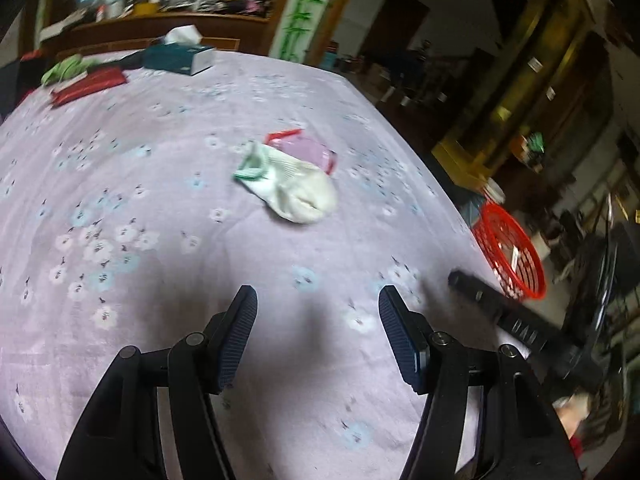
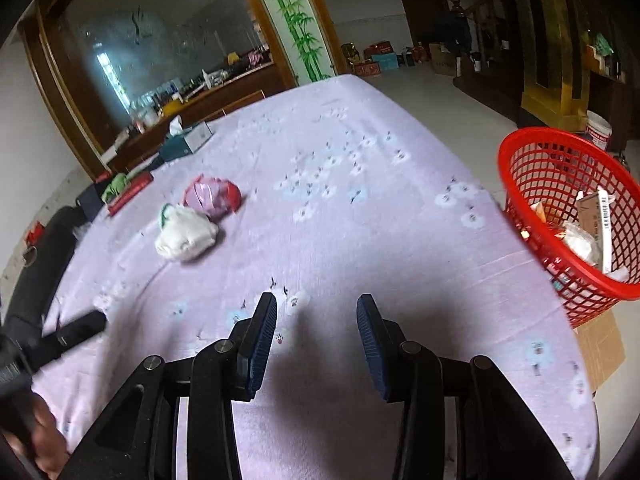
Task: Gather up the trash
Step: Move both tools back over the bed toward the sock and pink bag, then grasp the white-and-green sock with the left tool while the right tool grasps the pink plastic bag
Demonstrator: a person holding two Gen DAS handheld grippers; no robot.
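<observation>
Both grippers hover over the lilac floral cloth [image 1: 160,208] with jaws wide and nothing between them: the left gripper [image 1: 318,300] and the right gripper [image 2: 316,308]. A crumpled pink wrapper [image 1: 308,148] lies mid-table, touching a white sock [image 1: 292,188] on its near side, well ahead of both grippers. The red basket [image 2: 560,184] sits off the table's right edge with paper scraps inside. A tissue box [image 1: 180,58] and a red packet [image 1: 86,86] rest at the far side
</observation>
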